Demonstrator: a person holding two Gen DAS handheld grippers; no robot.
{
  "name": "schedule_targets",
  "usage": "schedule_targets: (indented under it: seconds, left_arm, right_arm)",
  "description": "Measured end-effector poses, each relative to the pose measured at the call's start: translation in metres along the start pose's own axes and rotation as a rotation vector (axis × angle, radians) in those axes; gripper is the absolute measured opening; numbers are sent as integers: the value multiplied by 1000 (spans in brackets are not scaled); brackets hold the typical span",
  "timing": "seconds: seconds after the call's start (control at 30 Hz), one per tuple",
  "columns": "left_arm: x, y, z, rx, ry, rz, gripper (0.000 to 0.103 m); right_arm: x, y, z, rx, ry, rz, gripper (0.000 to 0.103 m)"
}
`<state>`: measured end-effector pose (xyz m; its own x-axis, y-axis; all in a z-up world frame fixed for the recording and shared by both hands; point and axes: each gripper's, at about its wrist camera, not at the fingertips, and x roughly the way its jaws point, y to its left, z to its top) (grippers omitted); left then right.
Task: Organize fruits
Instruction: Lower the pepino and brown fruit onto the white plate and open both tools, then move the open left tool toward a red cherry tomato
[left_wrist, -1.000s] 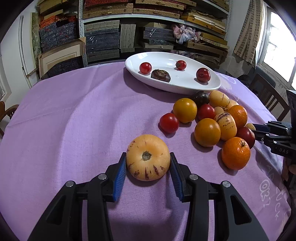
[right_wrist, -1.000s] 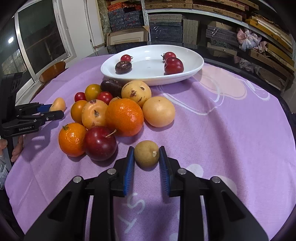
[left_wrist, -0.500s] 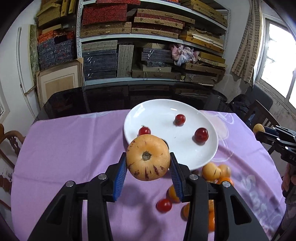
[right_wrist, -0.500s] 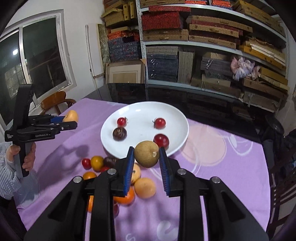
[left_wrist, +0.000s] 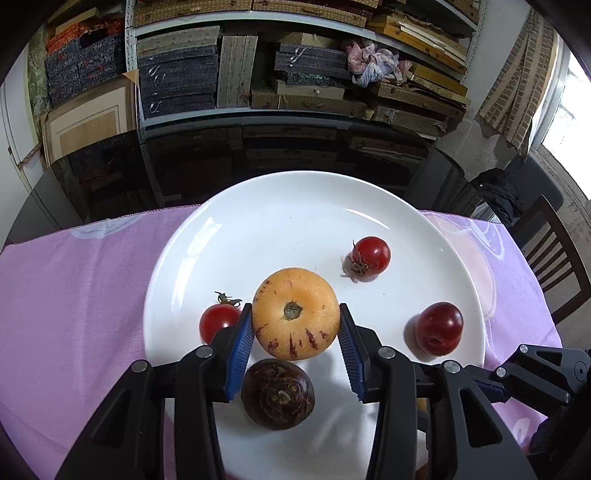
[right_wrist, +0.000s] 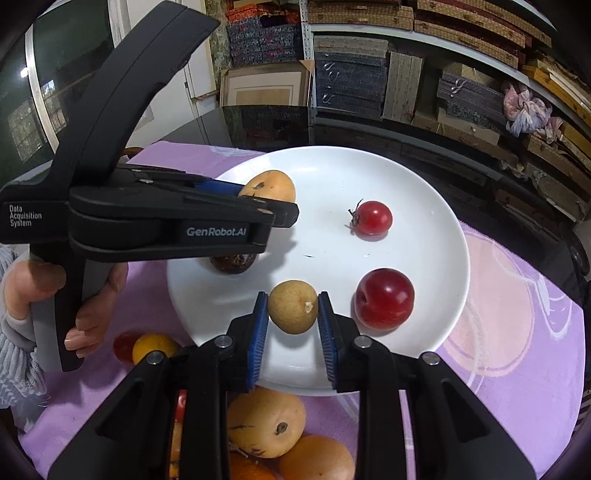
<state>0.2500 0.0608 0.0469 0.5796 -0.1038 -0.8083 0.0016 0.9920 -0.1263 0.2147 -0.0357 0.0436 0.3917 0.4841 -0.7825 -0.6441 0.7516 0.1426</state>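
Observation:
My left gripper is shut on a pale orange streaked melon and holds it over the white plate. My right gripper is shut on a small tan round fruit over the near part of the same plate. On the plate lie two cherry tomatoes, a red plum and a dark purple fruit. In the right wrist view the left gripper comes in from the left with the melon.
The plate rests on a purple cloth on a round table. Several loose oranges, melons and tomatoes lie on the cloth in front of the plate. Shelves of boxes stand behind the table. A wooden chair stands at the right.
Both grippers have lifted their fruit off the cloth and carried it forward over the plate. The plate now fills both views.

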Motion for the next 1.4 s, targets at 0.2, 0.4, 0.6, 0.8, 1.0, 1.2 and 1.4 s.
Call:
schedule_targets:
  seconds: [0.2,0.4,0.6,0.8,1.0,1.2,1.4]
  left_arm:
    - [10,2,2,9,2,-7,45]
    - [-7,9,1,-15,-24,-5,45]
    - [-73,31,-24,-16,-110,72,71]
    - [-130,49,-107,-23,-151,146,87]
    - [-110,39,-161,-28,-99,143,87]
    - [-97,27,-159,29,-105,155,88]
    - [-89,19,-161,67,-102,142,88]
  right_arm:
    - [22,0,0,-14,49,-20,26]
    - [22,4,-3,-17,50,-26,27]
    - [-50,-4,-14,9,-87,-21,51]
    - [-127,2,-92,11,-238,-57,92]
    - [-132,2,-144,81,-258,-41,94]
    - [-126,-11,-149,153,-235,-9,96]
    - [-117,-11,-149,156,-200,0,96]
